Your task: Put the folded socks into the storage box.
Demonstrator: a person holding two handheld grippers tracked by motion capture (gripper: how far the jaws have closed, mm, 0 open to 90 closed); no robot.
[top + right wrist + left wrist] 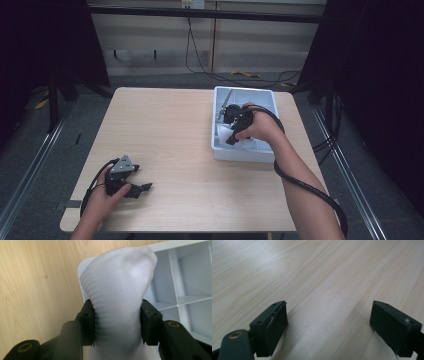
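Right now the right gripper pinches a white sock between its fingers, over the compartmented grey tray; the left gripper (fingers spread wide) rests on the bare worktop.

Left hand-held gripper sits low at the near left, jaws spread wide with nothing between them. Right hand-held gripper is reached out farther on the right, forearm stretched forward, jaws clamped partway around something soft.

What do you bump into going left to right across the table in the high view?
Left gripper → bare wooden table → grey divided tray → right gripper holding a white sock over the tray.
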